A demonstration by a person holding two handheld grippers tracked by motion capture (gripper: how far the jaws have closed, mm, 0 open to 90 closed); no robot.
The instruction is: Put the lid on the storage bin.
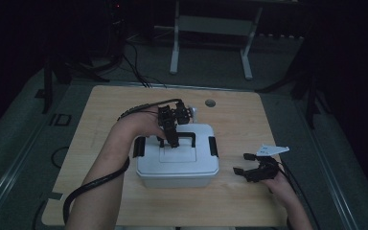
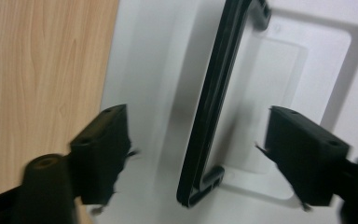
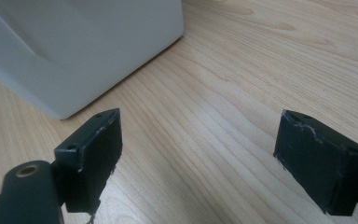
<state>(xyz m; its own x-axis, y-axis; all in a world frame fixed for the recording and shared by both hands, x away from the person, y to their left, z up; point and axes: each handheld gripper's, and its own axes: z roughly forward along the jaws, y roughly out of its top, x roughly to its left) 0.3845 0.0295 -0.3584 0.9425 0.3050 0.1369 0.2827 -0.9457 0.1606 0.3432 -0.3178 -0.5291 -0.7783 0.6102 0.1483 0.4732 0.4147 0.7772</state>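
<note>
hovering over the lid of the white box [image 1: 177,160] with the left tongs [image 1: 172,139], jaws standing wide apart and pressing on nothing. straddling the black handle [image 2: 209,107], which is lying flat in the lid's shallow recess, between the two pads but touching neither in the left gripper view. running lengthwise up that view, the handle's long axis is crossing the line between the jaws, so closing straight in would probably catch the bar across its thin side. sitting on the wooden bench [image 1: 230,115] near its middle, the box is showing black latches at both ends in the high view. resting low on the bench to the box's right, the right tongs [image 1: 251,165] are also gaping, nothing between the pads, with the box's corner [image 3: 74,56] just ahead and to one side in the right gripper view. being directly above the handle, the left hand is clearly the nearer one; judging the lift to be its job.
</note>
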